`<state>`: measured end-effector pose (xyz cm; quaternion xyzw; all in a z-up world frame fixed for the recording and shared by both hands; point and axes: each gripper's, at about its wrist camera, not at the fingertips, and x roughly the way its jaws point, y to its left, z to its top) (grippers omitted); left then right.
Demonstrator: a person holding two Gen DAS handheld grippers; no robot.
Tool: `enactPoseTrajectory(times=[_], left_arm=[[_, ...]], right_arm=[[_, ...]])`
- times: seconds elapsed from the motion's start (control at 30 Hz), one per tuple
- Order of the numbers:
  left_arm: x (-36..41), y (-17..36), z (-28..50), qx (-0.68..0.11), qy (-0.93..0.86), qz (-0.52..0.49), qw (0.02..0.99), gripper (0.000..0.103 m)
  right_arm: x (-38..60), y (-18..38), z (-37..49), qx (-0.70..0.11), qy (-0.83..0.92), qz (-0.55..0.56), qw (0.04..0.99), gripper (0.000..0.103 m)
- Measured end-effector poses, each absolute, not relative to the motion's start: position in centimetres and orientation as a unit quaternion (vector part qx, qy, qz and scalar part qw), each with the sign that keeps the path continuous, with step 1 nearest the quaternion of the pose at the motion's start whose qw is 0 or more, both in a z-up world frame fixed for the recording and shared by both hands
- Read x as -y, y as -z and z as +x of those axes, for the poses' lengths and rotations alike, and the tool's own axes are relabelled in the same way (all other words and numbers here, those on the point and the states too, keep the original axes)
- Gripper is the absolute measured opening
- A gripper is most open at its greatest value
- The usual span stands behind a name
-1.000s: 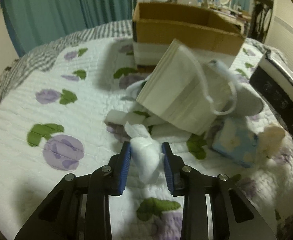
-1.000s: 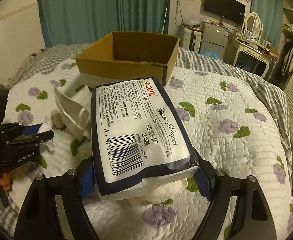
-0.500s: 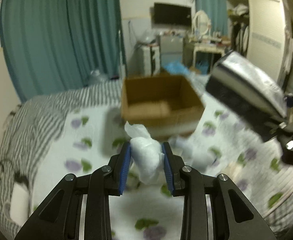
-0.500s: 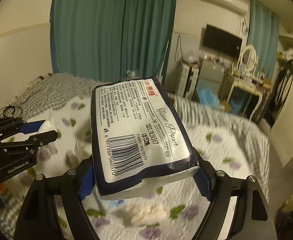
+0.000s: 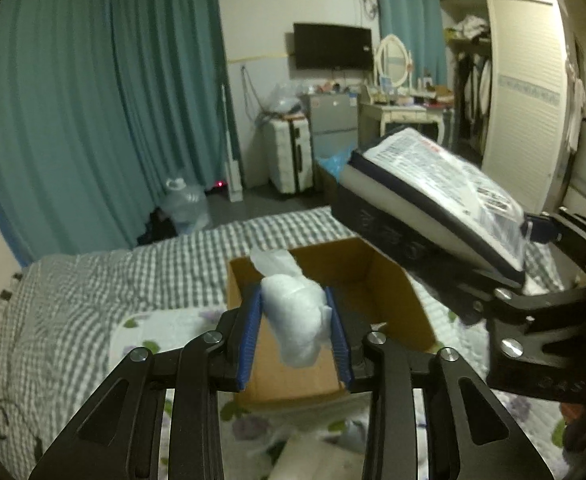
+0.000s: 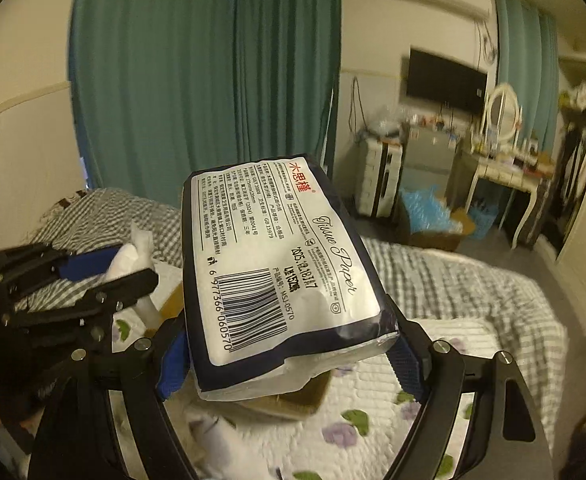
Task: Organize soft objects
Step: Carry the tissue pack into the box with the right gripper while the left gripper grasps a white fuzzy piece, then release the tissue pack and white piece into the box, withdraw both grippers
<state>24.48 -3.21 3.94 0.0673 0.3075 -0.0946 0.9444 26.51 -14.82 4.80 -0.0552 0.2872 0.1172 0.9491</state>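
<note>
We hold our left claw [image 5: 295, 334] closed on a wad of white cotton [image 5: 295, 316], its blue pads [image 5: 249, 344] pressing the soft lump from both sides while a loose tuft sticks up past the tips. In the left wrist view the wad hangs in the air in front of the open cardboard box [image 5: 397, 292], which sits on the bed [image 5: 93, 292]; the box's brown inner walls and floor show behind and below the cotton. Our right claw [image 6: 289, 354] grips a pack of tissue paper [image 6: 277, 264], a white wrapper with a dark blue edge, a barcode and printed text facing up, pinched across its near end between blue pads [image 6: 173, 364] so the rest juts forward and slightly upward. In the left wrist view that same pack [image 5: 437, 196] is held aloft just right of the box, higher than the cotton, carried by the right claw [image 5: 533, 240]. In the right wrist view the left claw [image 6: 105, 268] sits to the left with the cotton [image 6: 131, 252] between its fingers, and a corner of the box [image 6: 293, 400] peeks out beneath the pack. The bed carries a white quilt with purple flowers and green leaves [image 6: 357, 420] over a grey checked blanket [image 5: 73, 280]. Teal curtains [image 5: 93, 120] hang behind the bed.
</note>
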Motion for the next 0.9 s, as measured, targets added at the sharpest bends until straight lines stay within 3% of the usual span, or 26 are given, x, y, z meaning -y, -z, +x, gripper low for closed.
enactPoseTrajectory(times=[0.27,0.33,0.43,0.53,0.67,0.77,0.9], left_arm=[[3.5,2.7,28.8,-0.359,0.101,0.083,0.924,0.037],[3.4,3.4,28.9,-0.365,0.097,0.084,0.922,0.052],[3.7,3.3,28.4,-0.358,0.081,0.097,0.925,0.065],[3.1,2.1,27.8,-0.343,0.074,0.094,0.932,0.078],[2.7,-1.0,25.3,-0.307,0.061,0.093,0.945,0.087],[2.4,-3.9,22.7,-0.279,0.049,0.093,0.955,0.101],[1.8,-7.0,19.2,-0.26,0.037,0.083,0.961,0.103]], right_arm=[[15.4,2.2,33.6,-0.351,-0.117,-0.02,0.929,0.086],[15.8,3.0,34.3,-0.35,-0.113,-0.009,0.93,0.089],[16.5,3.0,34.2,-0.338,-0.105,0.005,0.935,0.099],[17.3,1.5,32.9,-0.316,-0.104,0.007,0.943,0.103],[17.7,-2.6,29.5,-0.278,-0.093,-0.011,0.956,0.103],[18.1,-5.9,26.0,-0.248,-0.089,-0.027,0.964,0.103],[18.6,-9.8,21.4,-0.224,-0.099,-0.027,0.969,0.103]])
